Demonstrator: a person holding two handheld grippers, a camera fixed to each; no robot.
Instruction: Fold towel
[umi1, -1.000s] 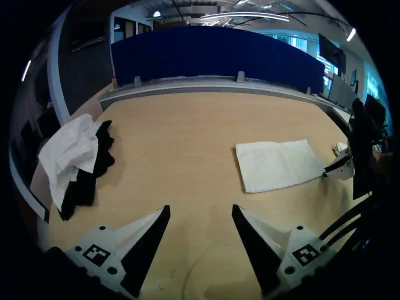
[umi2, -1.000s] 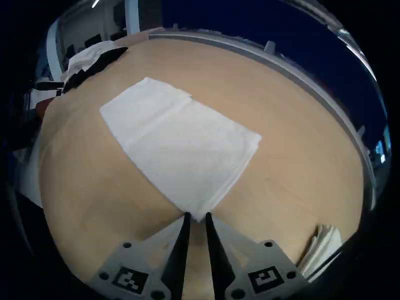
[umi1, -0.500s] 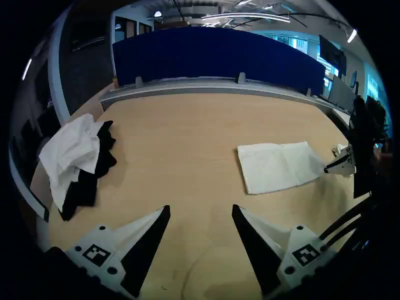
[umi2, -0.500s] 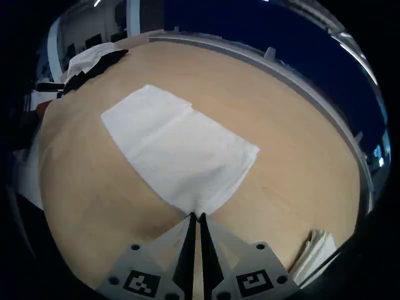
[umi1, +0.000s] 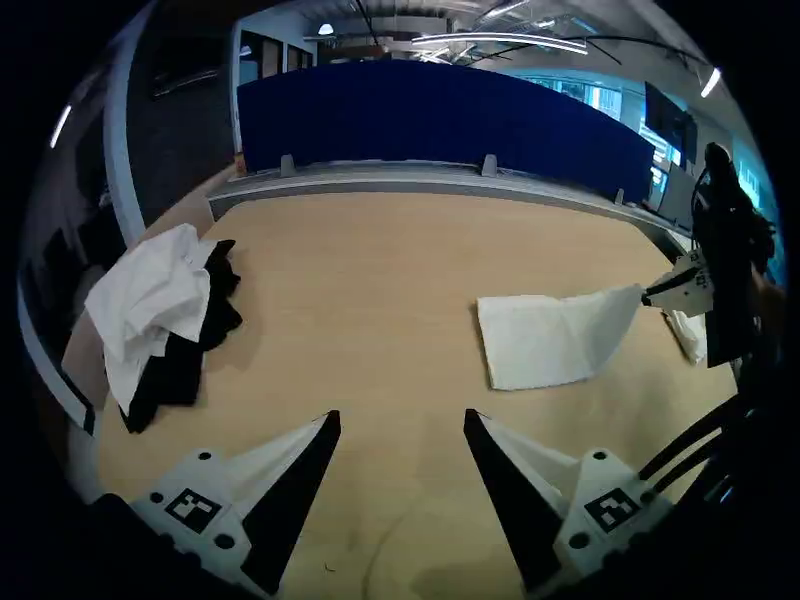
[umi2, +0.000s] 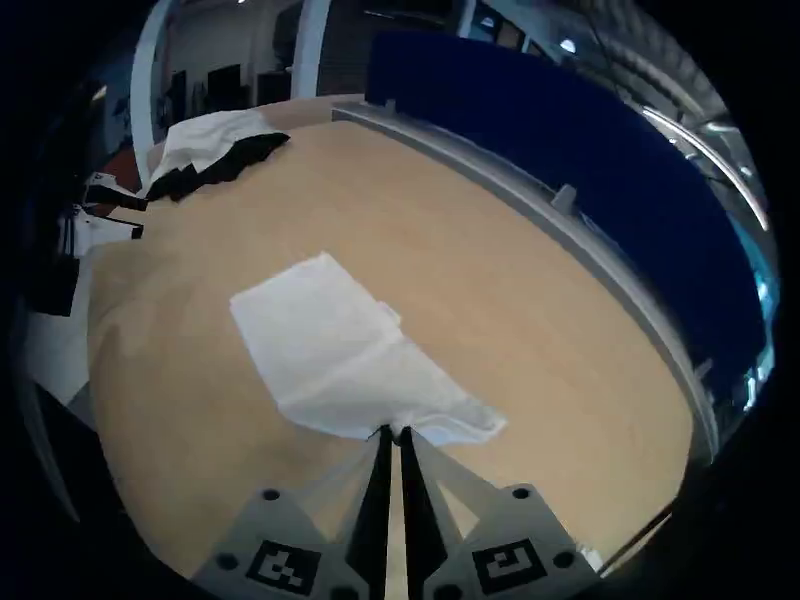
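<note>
A white towel (umi1: 545, 335) lies partly folded on the wooden table (umi1: 380, 270), its right corner lifted off the surface. In the right gripper view the towel (umi2: 330, 360) stretches away from my right gripper (umi2: 392, 438), which is shut on its near corner and holds it raised. That same gripper (umi1: 650, 295) appears at the right of the left gripper view, pinching the lifted corner. My left gripper (umi1: 400, 425) hangs open above bare table, well short of the towel and to its left.
A heap of white and black cloth (umi1: 160, 310) lies at the table's left edge, also seen far off (umi2: 215, 150). A blue partition (umi1: 440, 115) runs along the back. More white cloth (umi1: 690, 335) sits at the right edge. A person's dark sleeve (umi1: 725, 250) holds the right gripper.
The right gripper closed on the towel's near corner, then lifted it up and back over the towel. The left gripper stayed open and barely moved.
</note>
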